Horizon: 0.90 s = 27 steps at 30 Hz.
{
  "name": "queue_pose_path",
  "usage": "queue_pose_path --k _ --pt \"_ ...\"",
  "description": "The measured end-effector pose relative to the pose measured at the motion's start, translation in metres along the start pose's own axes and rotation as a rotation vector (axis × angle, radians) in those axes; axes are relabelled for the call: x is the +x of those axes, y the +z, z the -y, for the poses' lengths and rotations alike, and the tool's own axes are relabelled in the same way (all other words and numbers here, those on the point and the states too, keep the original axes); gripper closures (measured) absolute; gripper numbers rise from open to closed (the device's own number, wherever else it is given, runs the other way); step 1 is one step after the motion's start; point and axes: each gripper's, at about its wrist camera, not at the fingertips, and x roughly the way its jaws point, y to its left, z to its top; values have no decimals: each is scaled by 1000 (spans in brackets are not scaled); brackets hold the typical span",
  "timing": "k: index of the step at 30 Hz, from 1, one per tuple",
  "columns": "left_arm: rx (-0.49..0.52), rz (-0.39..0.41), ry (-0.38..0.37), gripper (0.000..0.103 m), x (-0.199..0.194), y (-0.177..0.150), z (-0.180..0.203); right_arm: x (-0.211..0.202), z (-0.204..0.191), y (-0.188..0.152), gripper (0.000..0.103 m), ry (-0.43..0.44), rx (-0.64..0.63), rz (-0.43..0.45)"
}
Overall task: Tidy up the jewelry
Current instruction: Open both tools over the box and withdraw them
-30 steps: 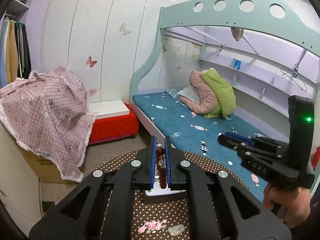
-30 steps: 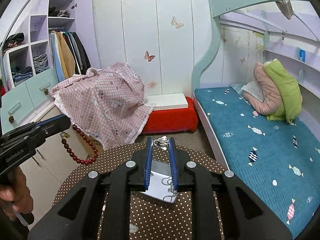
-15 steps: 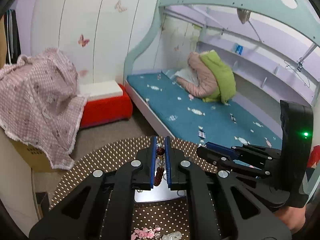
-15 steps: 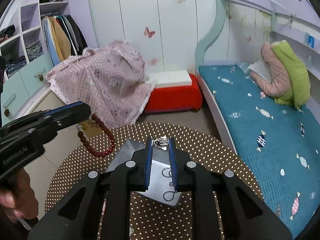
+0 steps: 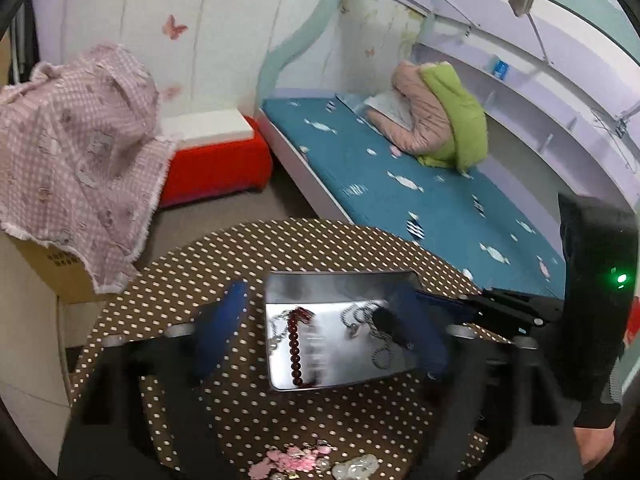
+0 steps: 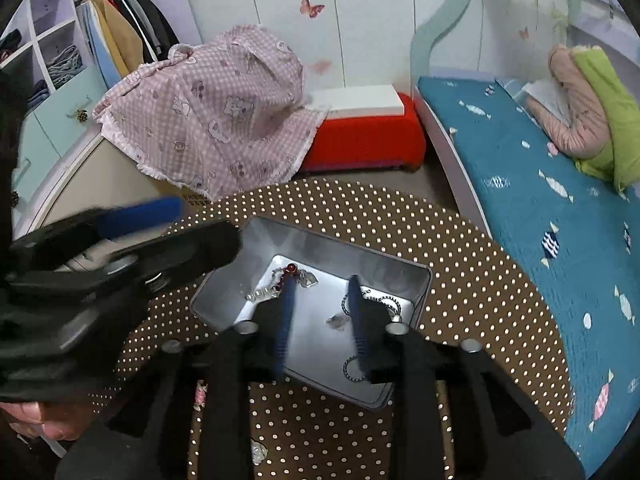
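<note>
The red bead bracelet [image 5: 295, 350] lies inside the metal tray [image 5: 336, 284], on the tray's left half as the left wrist camera sees it. It is stretched out into a line, its long axis running from the near rim toward the far wall, with the far end by a small silver charm [image 5: 306, 313]. A silver chain necklace [image 5: 380, 354] lies in the right half of the same tray, apart from the beads, loosely coiled, one loop near the front rim.

The left claw [image 5: 320, 322] stands wide open above the tray; its blue fingers [image 5: 224, 320] are spread to either side of the tray and hold nothing, blurred in the frame. The bracelet sits between them, not touched by either.

In the right wrist view, the right claw [image 6: 320, 322] is partly open, its two blue fingers [image 6: 285, 320] hanging over the tray [image 6: 416, 276] with a clear gap between them. Nothing is held. The left finger lies over the bead bracelet [image 6: 289, 269] and the right one over the chain [image 6: 374, 300]; whether they touch the jewelry cannot be told.

The tray rests on a round desk [image 5: 248, 248] covered in brown cloth with white dots. Near the front edge of the desk lie a pink hair clip [image 5: 294, 458] and a pale trinket [image 5: 358, 466]. Beyond the desk are a bed [image 5: 400, 184] with a teal mattress and a red bench [image 5: 216, 168].
</note>
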Motion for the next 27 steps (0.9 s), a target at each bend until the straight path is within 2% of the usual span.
queue_pose_path --k 1,3,5,6,7,15,27 --pt "1 2 5 18 -1 -1 0 -1 1 -1 49 -3 7 2" --pt "-6 14 30 12 -6 -2 -3 -4 4 -2 29 -20 17 16" --pt "-16 30 62 12 -12 -3 -7 -10 8 -4 19 -29 33 41" --pt "-20 34 69 10 -15 -3 -8 -12 10 -5 11 -37 43 50" --pt "-27 42 81 9 -19 -4 -8 -15 13 -7 9 -50 52 64" --pt "-36 138 196 6 -60 -12 -11 -38 18 -14 8 -81 93 138" --pt "-14 240 291 5 -122 -25 -1 -85 -4 -23 8 -84 86 249"
